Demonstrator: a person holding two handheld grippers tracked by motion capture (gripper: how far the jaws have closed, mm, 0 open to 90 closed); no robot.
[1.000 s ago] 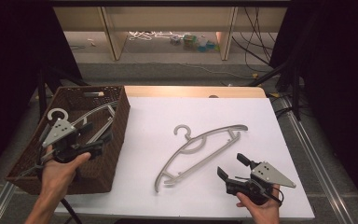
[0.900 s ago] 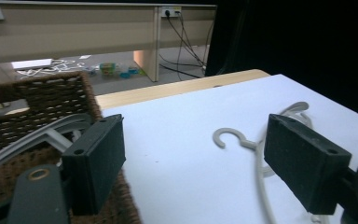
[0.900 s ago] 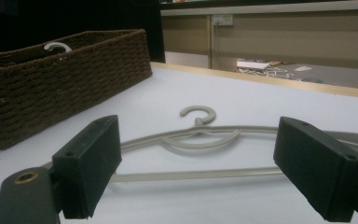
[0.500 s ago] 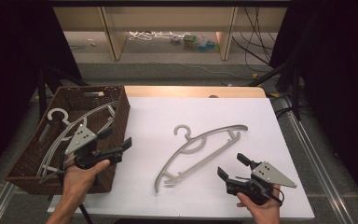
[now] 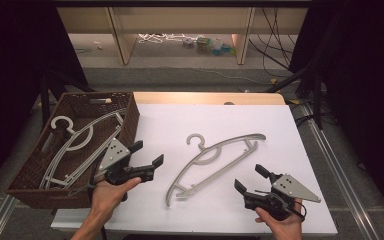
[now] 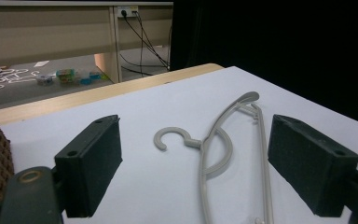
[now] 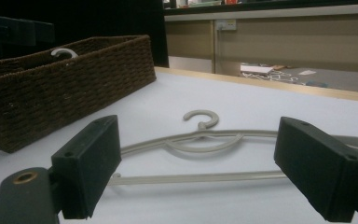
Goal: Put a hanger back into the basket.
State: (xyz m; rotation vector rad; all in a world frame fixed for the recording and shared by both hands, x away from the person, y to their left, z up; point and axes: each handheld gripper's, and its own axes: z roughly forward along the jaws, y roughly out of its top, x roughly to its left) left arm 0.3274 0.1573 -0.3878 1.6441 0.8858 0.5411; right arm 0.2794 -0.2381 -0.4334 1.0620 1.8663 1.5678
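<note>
1. Two hand-held grippers sit over the white table top [image 5: 290,130], one at each side of a grey plastic clothes hanger [image 5: 215,157] that lies flat on it, hook pointing toward the far edge.
2. The left gripper [image 5: 146,154] hangs just past the right wall of the brown woven wicker basket [image 5: 130,117], its black jaws spread wide with nothing between them, aimed toward the hanger.
3. From the left gripper view, the hanger's hook [image 6: 170,137] lies between the two parted pads [image 6: 91,163], farther off on the table and untouched.
4. The right gripper [image 5: 250,178] rests low near the front edge, jaws likewise released and empty, close to the hanger's lower end but apart from it.
5. Its own view looks across the hanger's straight bar [image 7: 200,177] toward the basket.
6. Inside the basket lie more grey hangers [image 5: 72,145], one pale hook near the far left corner.
</note>
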